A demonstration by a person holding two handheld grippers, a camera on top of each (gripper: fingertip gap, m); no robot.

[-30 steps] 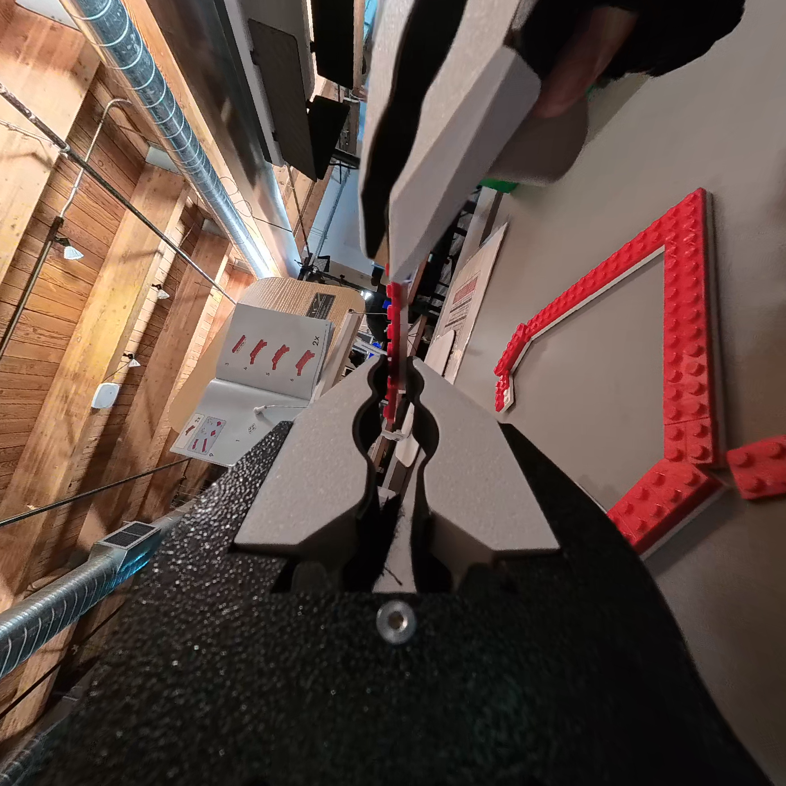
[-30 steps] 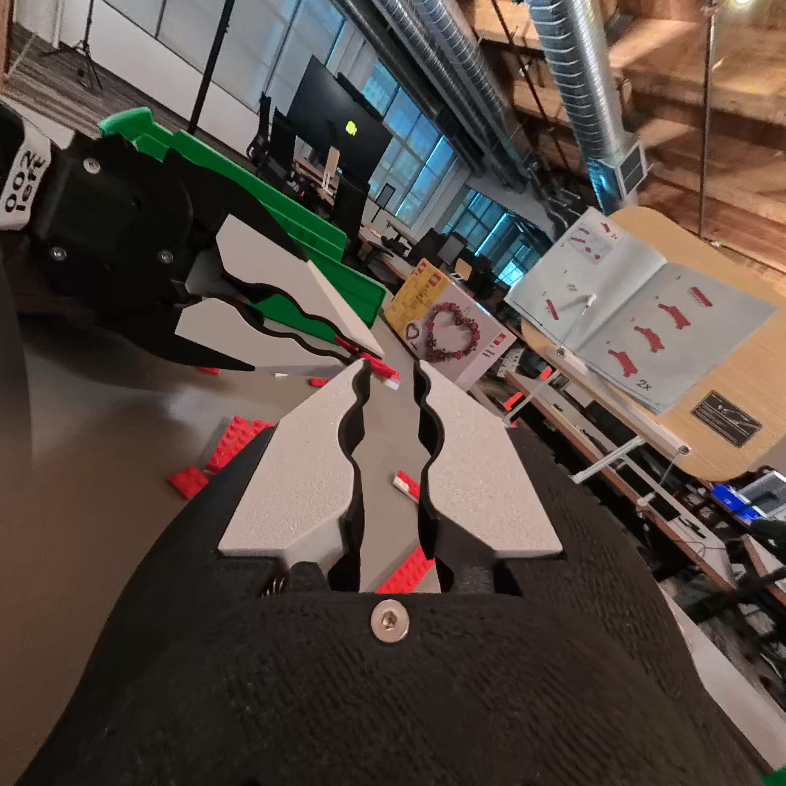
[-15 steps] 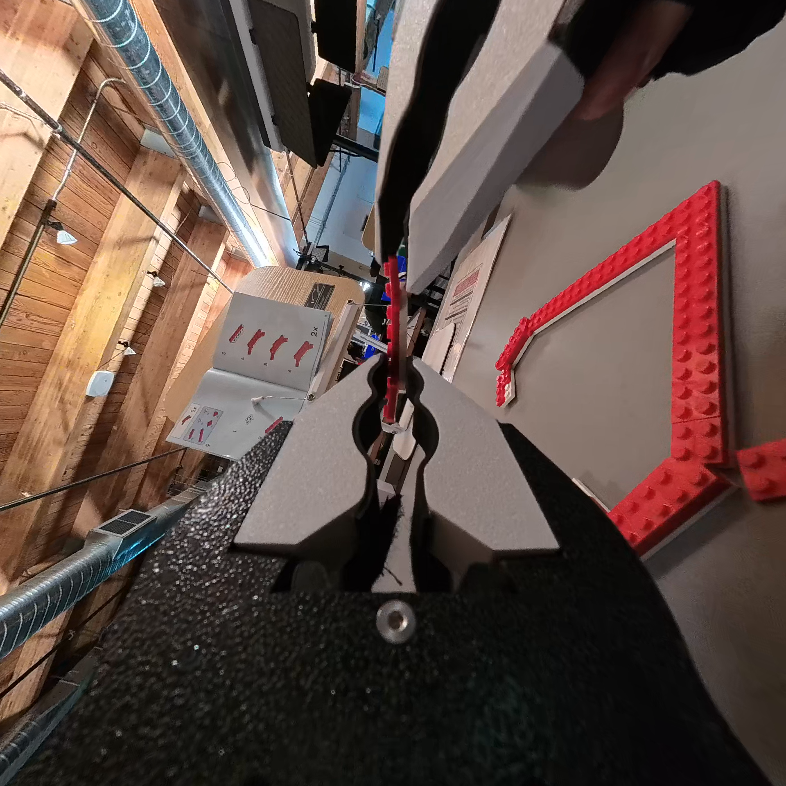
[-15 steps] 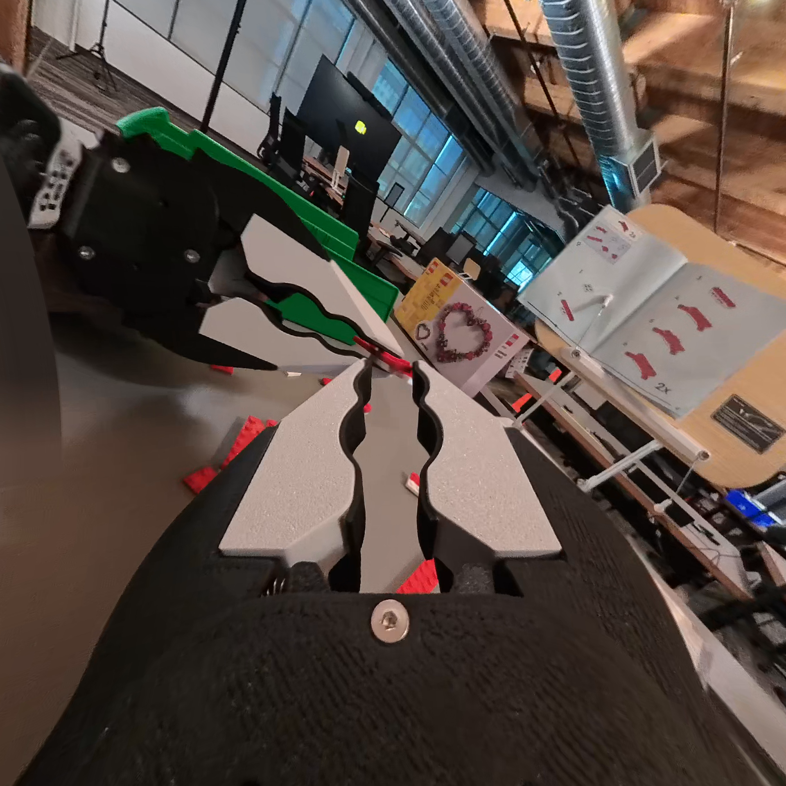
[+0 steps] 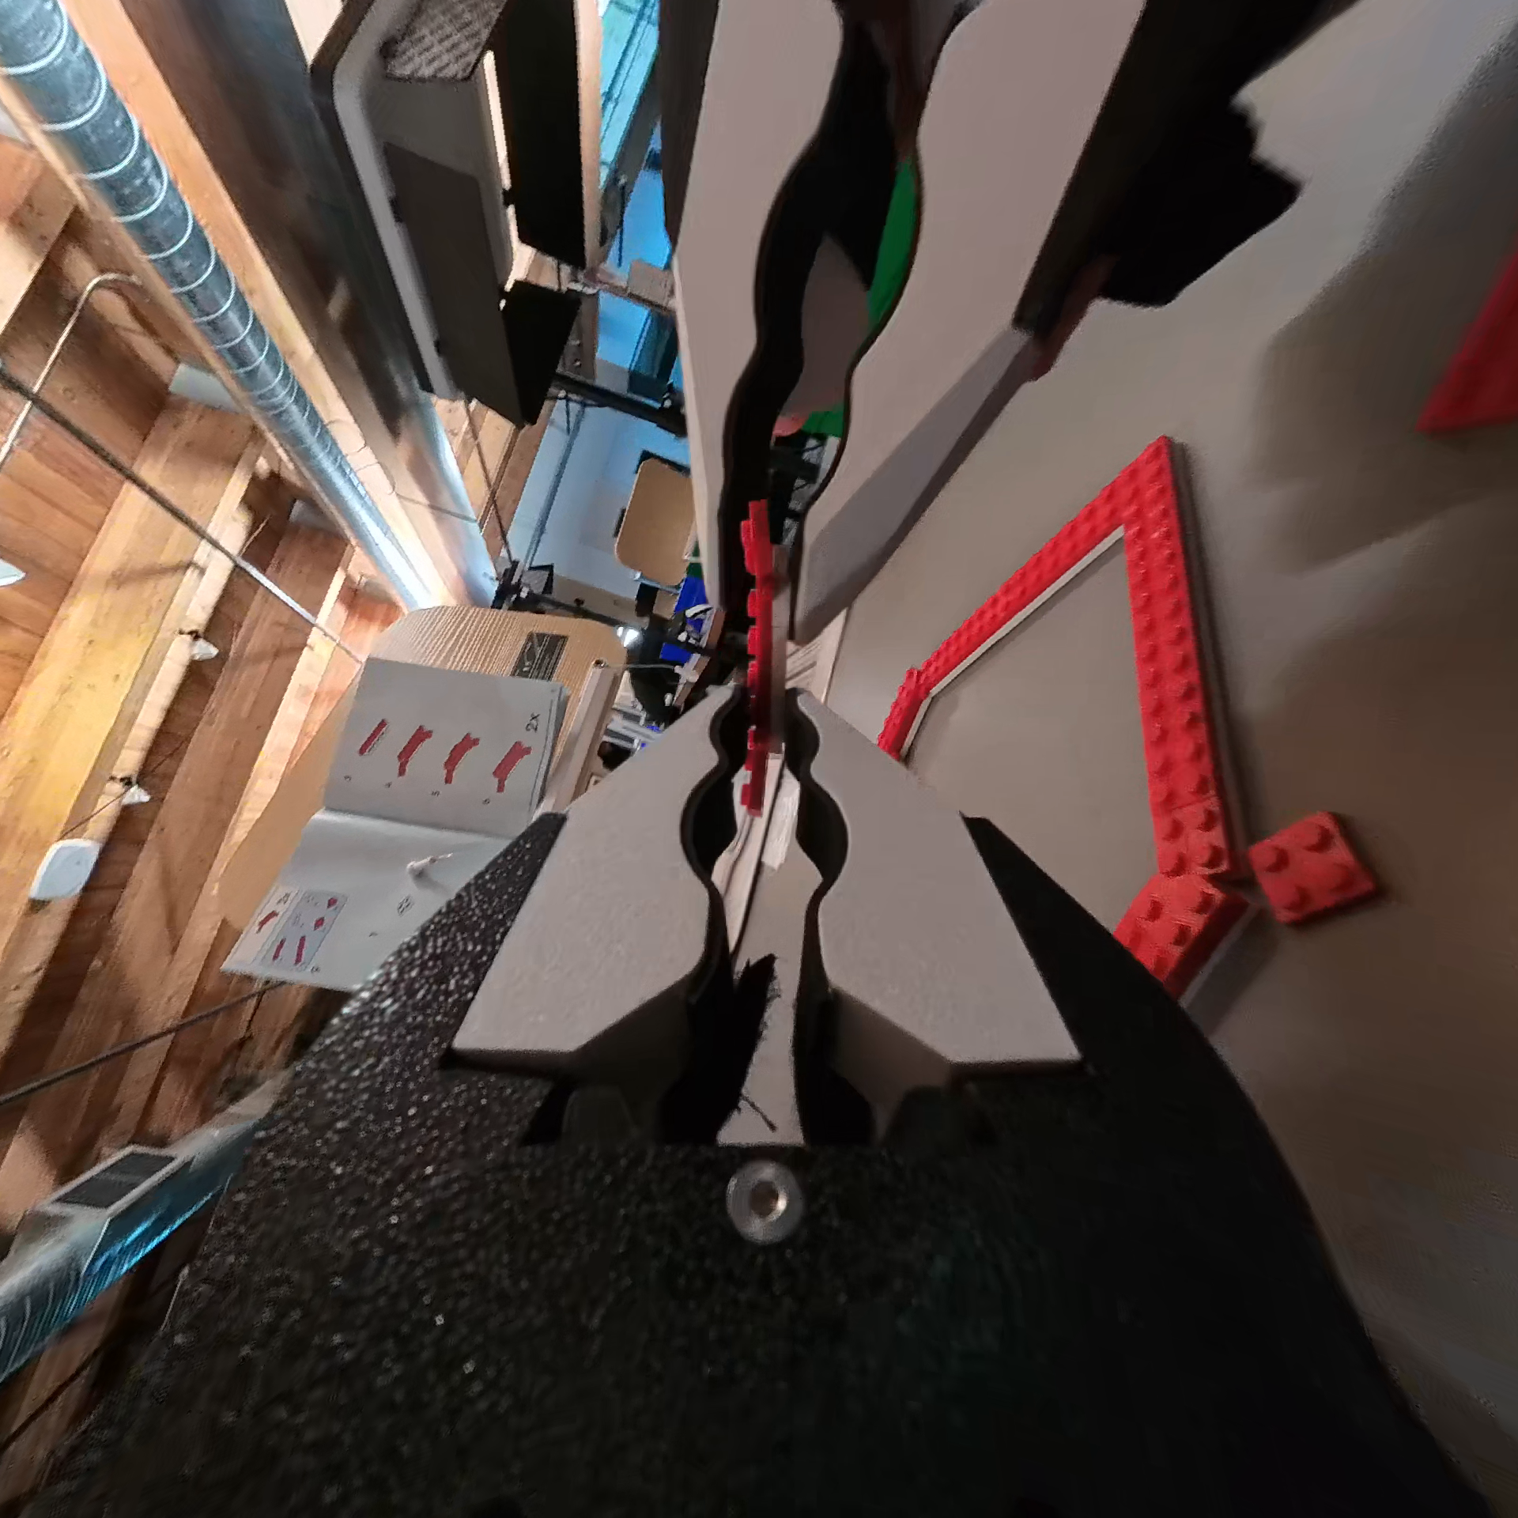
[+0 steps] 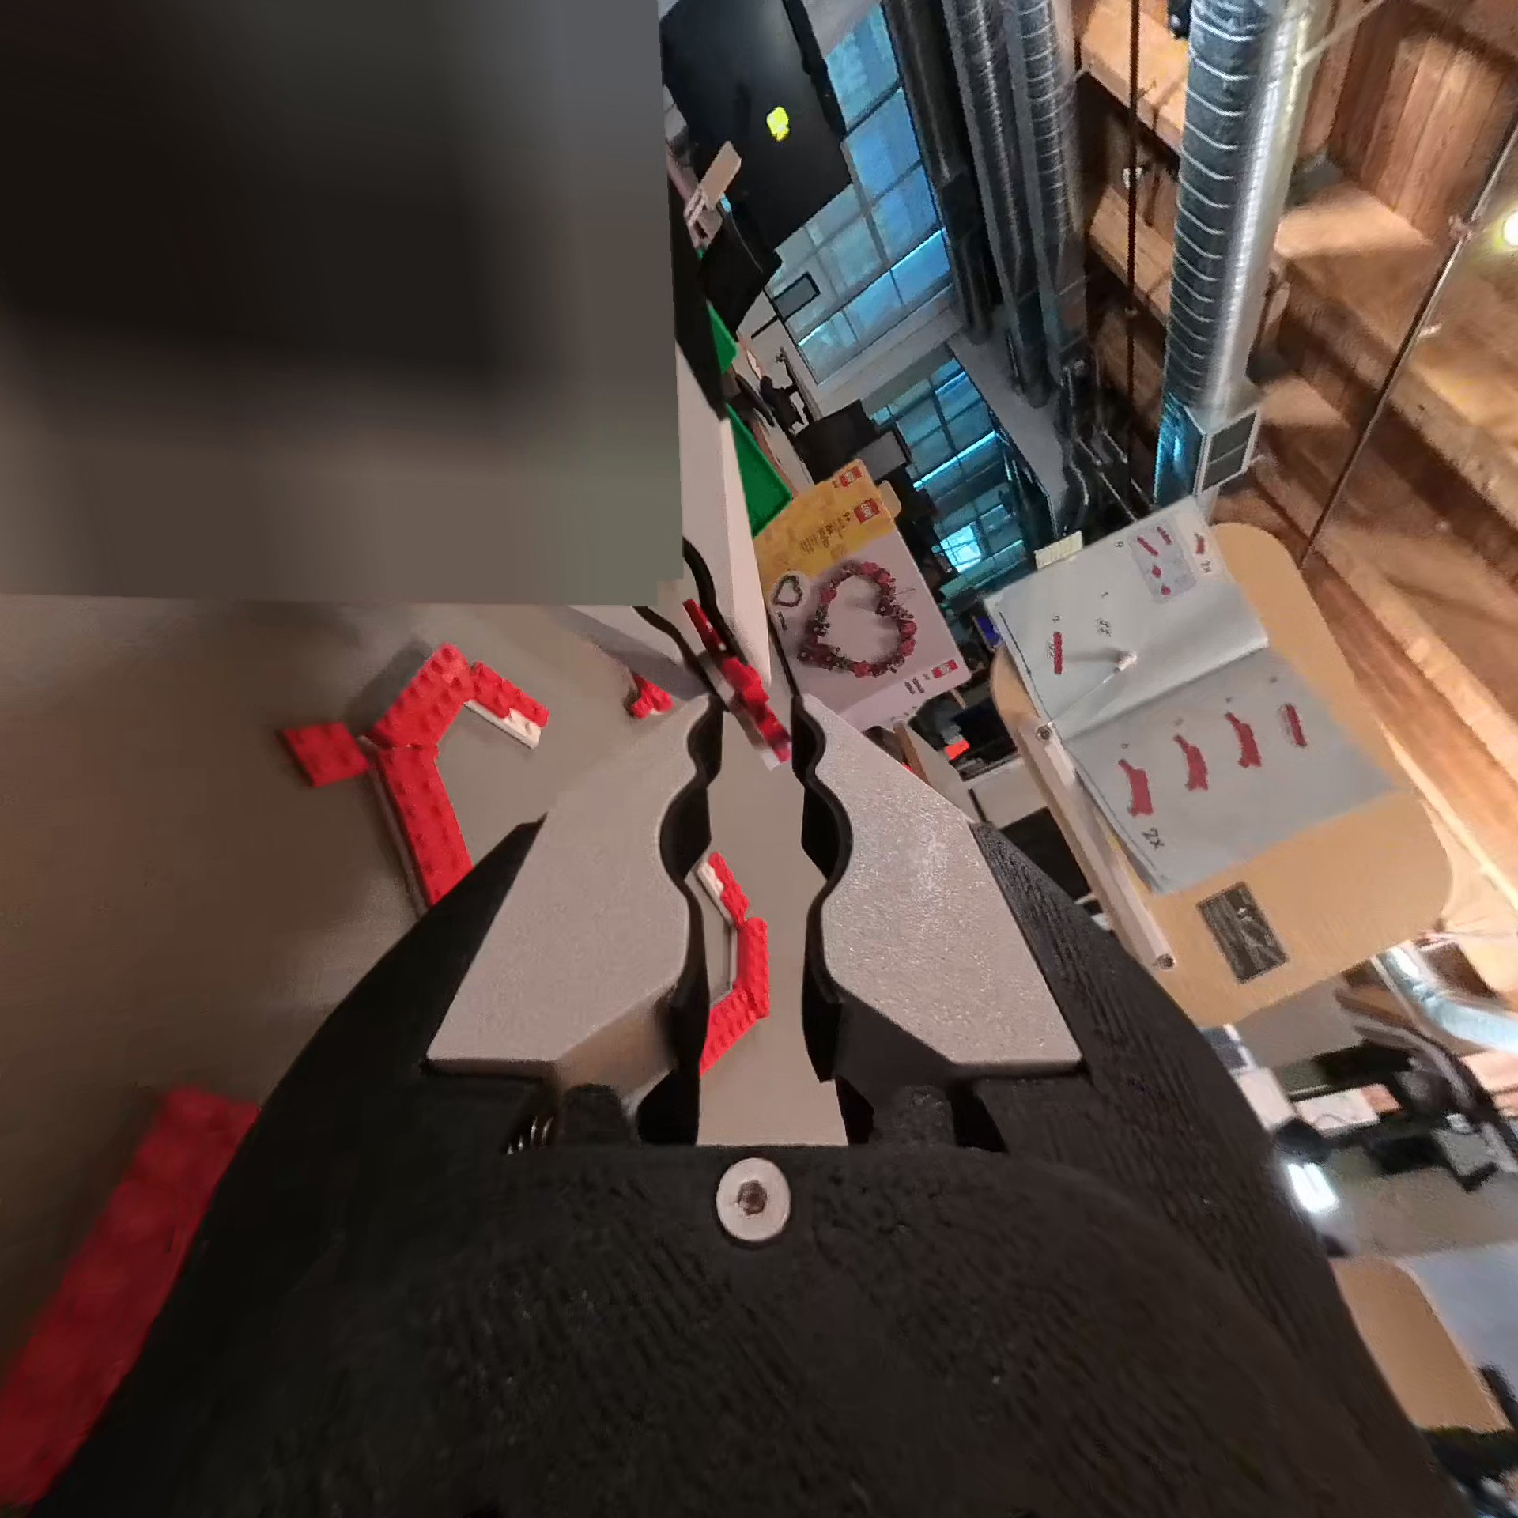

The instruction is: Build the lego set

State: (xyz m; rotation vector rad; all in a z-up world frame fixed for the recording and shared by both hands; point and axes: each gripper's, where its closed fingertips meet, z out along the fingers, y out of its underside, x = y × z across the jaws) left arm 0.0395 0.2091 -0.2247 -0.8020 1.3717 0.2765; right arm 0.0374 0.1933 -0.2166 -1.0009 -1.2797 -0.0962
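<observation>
My left gripper [image 5: 762, 702] is shut on one end of a thin red-and-white lego strip [image 5: 760, 624], held edge-on above the grey table [image 5: 1043, 764]. My right gripper [image 6: 760, 706] is open, its jaws standing on either side of the strip's free end [image 6: 743, 686]. Its fingers [image 5: 903, 411] reach down from the top of the left wrist view. A partly built red lego frame [image 5: 1166, 657] lies flat on the table; it also shows in the right wrist view [image 6: 427, 788].
A loose red plate [image 5: 1310, 867] lies beside the frame's corner [image 6: 324, 752]. Another red piece [image 6: 123, 1232] lies near me at lower left. A set box with a heart picture [image 6: 862, 624], an open instruction booklet [image 6: 1191, 739] and a green bin [image 6: 756, 468] stand behind.
The right gripper has rolled and moved in from beside the strip to straddle its free end. The left gripper still holds the strip.
</observation>
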